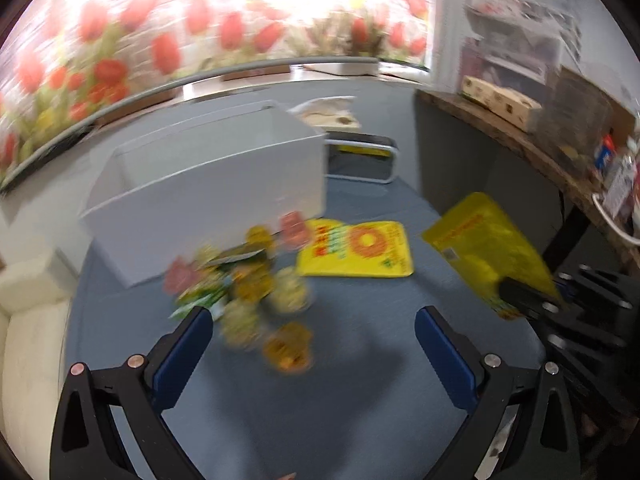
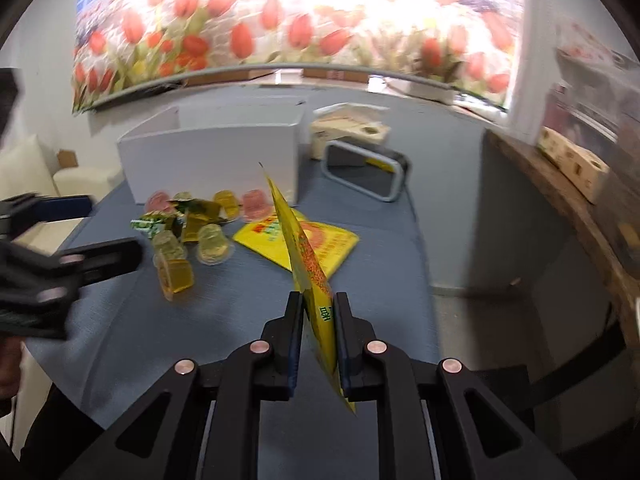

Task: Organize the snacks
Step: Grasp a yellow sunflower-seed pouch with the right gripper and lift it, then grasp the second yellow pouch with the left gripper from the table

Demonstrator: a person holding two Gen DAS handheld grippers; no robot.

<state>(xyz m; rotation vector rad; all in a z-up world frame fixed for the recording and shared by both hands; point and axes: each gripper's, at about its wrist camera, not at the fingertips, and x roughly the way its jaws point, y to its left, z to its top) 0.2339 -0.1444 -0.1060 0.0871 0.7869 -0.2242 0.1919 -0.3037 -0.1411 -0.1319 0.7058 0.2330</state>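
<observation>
Yellow packet [image 2: 304,248] clamped edge-on in right tool [image 2: 318,312], raised over bench [image 2: 380,280]; left tool [image 1: 314,332] spread wide w/ nothing between, nr jelly cups [image 1: 256,292].

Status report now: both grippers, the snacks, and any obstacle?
Right gripper shut on yellow packet, lifted. Left gripper open, empty, over jelly cups. Second packet flat on table. White bin behind, nothing blocking.
</observation>
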